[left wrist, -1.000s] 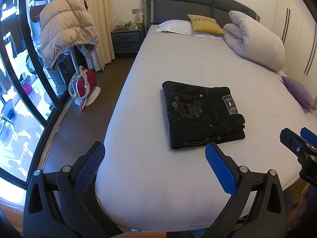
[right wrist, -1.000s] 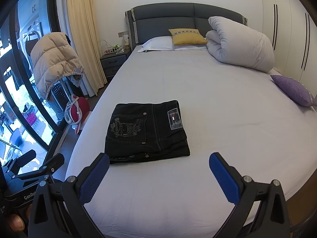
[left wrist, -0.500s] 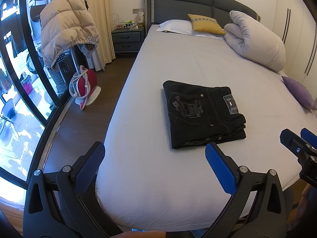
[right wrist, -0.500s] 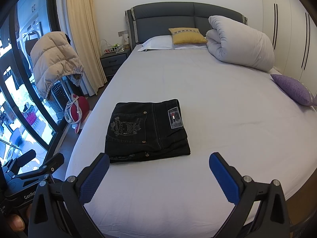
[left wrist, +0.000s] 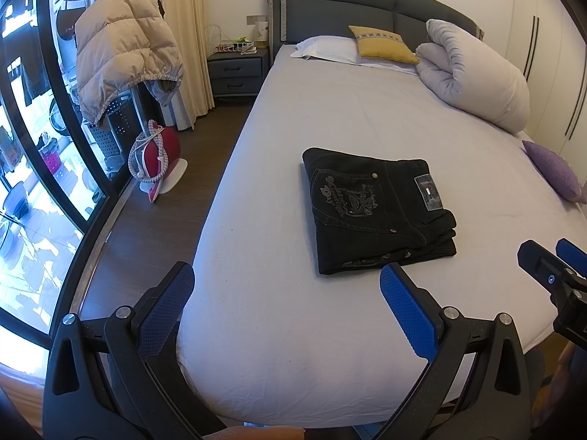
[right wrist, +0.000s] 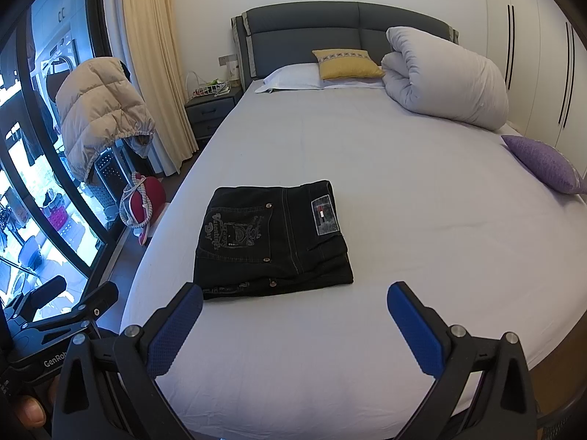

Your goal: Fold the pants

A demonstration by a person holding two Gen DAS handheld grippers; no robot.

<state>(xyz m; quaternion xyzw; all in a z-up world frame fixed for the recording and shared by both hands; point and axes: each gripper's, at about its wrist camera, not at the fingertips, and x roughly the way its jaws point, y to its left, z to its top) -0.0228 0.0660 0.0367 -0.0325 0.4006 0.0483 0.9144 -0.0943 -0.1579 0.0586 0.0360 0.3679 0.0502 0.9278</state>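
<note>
pants (left wrist: 378,212): black, folded into a compact stack, flat on the white bed (left wrist: 279,330), toward its foot | left gripper (left wrist: 286,308): jaws wide apart, empty, pants at its 1 o'clock, not touching | right gripper (right wrist: 293,322): jaws wide apart, empty, pants at its 11 o'clock, just beyond the left pad | duvet roll (right wrist: 447,77): 1 o'clock, near headboard

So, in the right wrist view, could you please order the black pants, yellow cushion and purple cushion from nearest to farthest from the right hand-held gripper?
From the right hand-held gripper:
1. Black pants, folded, just ahead to the left.
2. Purple cushion, at the bed's right edge.
3. Yellow cushion, against the headboard.
</note>
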